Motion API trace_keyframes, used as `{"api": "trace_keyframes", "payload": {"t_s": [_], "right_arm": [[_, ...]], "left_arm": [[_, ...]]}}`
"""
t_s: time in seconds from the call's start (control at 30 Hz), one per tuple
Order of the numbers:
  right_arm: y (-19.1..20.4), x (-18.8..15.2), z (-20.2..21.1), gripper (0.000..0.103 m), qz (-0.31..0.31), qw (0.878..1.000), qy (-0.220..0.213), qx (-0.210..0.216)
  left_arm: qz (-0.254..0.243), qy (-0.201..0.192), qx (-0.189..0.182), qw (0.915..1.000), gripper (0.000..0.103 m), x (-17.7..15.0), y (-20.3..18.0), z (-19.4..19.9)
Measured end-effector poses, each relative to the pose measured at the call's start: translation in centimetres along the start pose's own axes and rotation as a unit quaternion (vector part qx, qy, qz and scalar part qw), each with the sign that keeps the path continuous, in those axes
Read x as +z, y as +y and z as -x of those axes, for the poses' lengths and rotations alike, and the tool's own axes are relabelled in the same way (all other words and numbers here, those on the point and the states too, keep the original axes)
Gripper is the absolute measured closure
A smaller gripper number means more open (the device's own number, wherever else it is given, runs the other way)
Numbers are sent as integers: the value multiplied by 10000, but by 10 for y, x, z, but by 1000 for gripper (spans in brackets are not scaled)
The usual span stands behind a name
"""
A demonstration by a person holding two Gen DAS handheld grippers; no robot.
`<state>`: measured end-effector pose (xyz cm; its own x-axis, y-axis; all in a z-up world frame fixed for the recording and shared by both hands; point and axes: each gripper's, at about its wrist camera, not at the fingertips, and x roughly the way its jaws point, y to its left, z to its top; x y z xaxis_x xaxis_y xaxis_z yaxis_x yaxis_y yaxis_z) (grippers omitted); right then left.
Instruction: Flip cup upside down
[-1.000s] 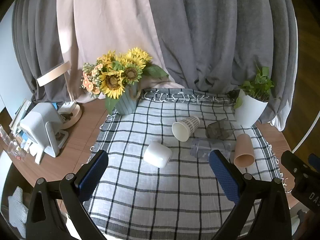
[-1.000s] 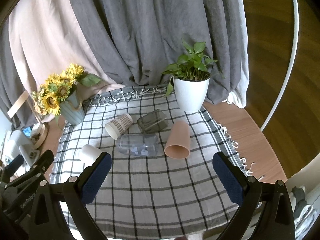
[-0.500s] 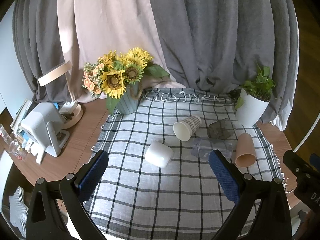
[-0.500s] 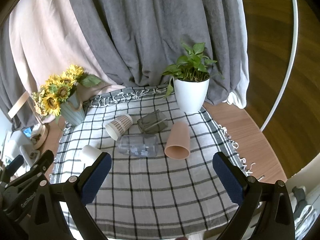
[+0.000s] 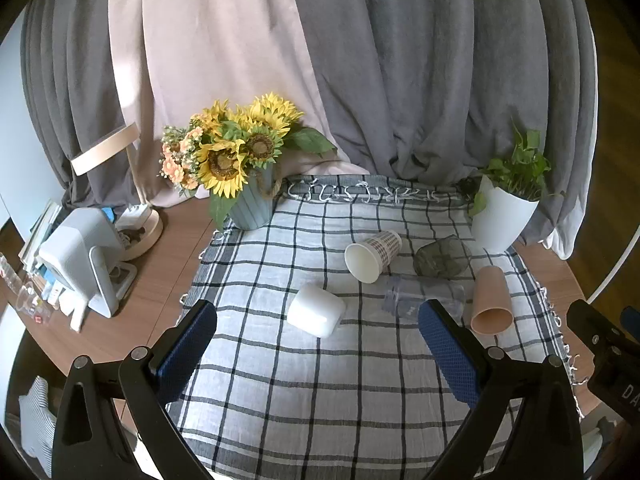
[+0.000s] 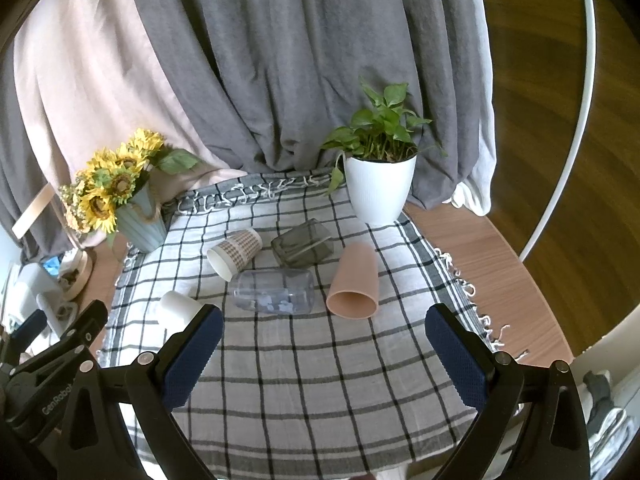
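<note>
- My left gripper (image 5: pixel 318 334) is spread wide with nothing between its blue pads, held above the near part of the checked cloth (image 5: pixel 320 392).
- My right gripper (image 6: pixel 324 338) is just as wide apart and empty, also short of the cups.
- 5 cups lie on their sides on the cloth: a white cup (image 5: pixel 316 310) nearest my left gripper, a patterned paper cup (image 5: pixel 374 254) behind it with its mouth facing me, a clear cup (image 6: pixel 274 291) in the middle, a dark smoked glass (image 6: pixel 302 242) behind that, and a tan cup (image 6: pixel 354 280) on the right, mouth toward me.
- The task does not say which cup, so I cannot tell which one is meant; I judge no flip has begun, since none stands on its rim.
- Risk 1: the cups are round and lying down, so a pad that touches 1 side first would likely roll it away, possibly into its neighbour.
- Risk 2: the clear cup sits close to the paper cup, the smoked glass and the tan cup; going in with jaws this wide could knock one of them.
- Risk 3: the paper cup looks soft and may crush under a hard squeeze.
- Risk 4: the cloth could bunch under a low pad and tip a cup as I set it down.
- Risk 5: the potted plant (image 6: pixel 378 192) and sunflower vase (image 5: pixel 254 204) stand at the back corners; a wide swing while turning could hit them.
</note>
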<state>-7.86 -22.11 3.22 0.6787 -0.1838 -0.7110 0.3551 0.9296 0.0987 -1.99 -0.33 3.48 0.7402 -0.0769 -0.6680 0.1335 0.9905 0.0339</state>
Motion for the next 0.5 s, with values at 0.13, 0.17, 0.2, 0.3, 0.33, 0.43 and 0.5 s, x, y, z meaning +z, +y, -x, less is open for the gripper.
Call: {"api": "trace_keyframes", "payload": {"t_s": [0.13,0.17,0.2,0.3,0.33,0.43,0.5], "right_arm": [[-1,1,-2,1,1,10000,25,2],[-1,1,-3,1,-1,10000,29,2],[-1,1,-3,1,-6,10000,32,2],[0,3,-6,1,-8,10000,60,-11],[0,4,-9,1,-11,10000,83,-14],[-1,5,-16,1,-1,9999,148,-9],[-4,7,-23,1,-8,9998,216,22]], "left_arm": [[-13,32,6,10000,0,1,0,-3],[-22,36,13,10000,0,2,-1,-4],[-32,42,20,10000,0,2,-2,-6],[-76,90,28,9999,0,6,-8,-13],[-91,114,22,9999,0,7,-9,-15],[-169,211,12,9996,0,8,-17,-24],[-228,279,-3,9994,0,9,-24,-31]]}}
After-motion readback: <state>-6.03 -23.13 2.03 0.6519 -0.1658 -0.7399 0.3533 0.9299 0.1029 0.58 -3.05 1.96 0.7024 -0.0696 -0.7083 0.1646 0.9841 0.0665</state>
